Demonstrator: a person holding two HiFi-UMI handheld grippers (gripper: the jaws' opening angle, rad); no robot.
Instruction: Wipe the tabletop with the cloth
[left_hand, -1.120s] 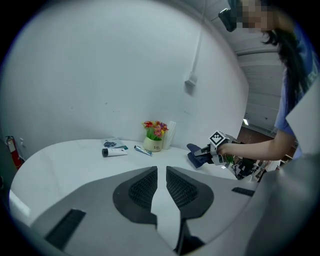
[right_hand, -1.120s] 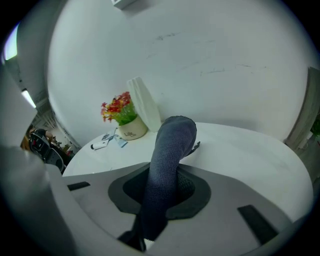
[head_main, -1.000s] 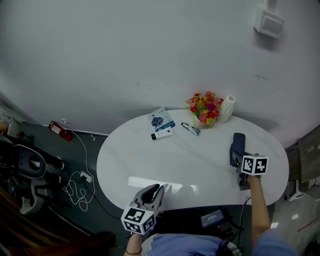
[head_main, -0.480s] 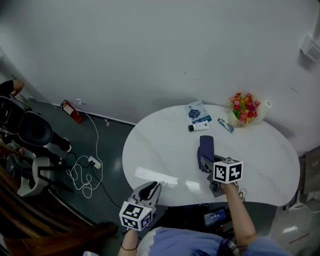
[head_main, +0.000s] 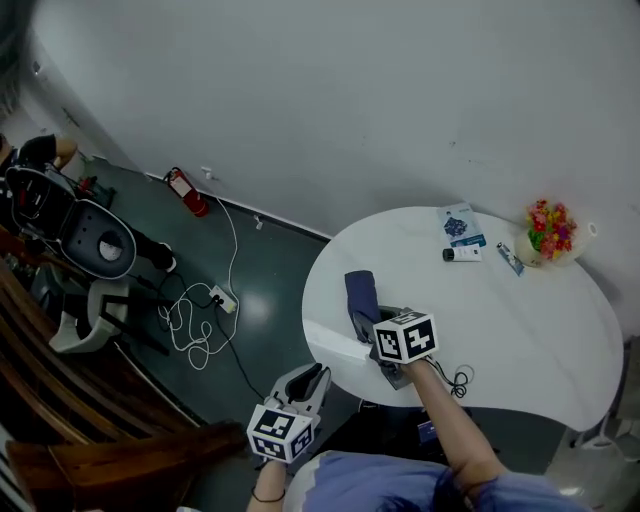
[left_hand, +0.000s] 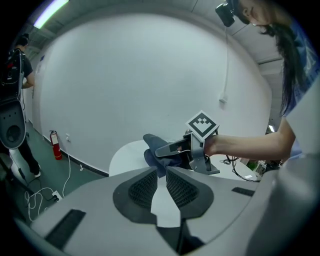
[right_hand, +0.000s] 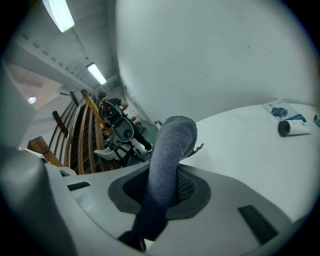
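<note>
A dark blue cloth (head_main: 360, 294) lies draped on the left part of the white oval table (head_main: 500, 320), and my right gripper (head_main: 368, 317) is shut on it. In the right gripper view the cloth (right_hand: 171, 145) rises between the jaws and folds over onto the tabletop (right_hand: 250, 145). My left gripper (head_main: 316, 374) hangs off the table's front left edge, over the floor, its pads (left_hand: 145, 187) close together with nothing between them. From the left gripper view I see the right gripper (left_hand: 172, 148) holding the cloth (left_hand: 154, 151).
At the table's far end stand a flower pot (head_main: 548, 232), a paper roll (head_main: 588, 232), a booklet (head_main: 461, 224) and two tubes (head_main: 461, 254). A black cable (head_main: 456, 378) lies by my right forearm. On the floor: cords (head_main: 195, 320), a fire extinguisher (head_main: 188, 191), a chair (head_main: 95, 240).
My right gripper has dragged the cloth from the table's right end across to its left part. The left gripper stayed off the front left edge. My head view swung left.
</note>
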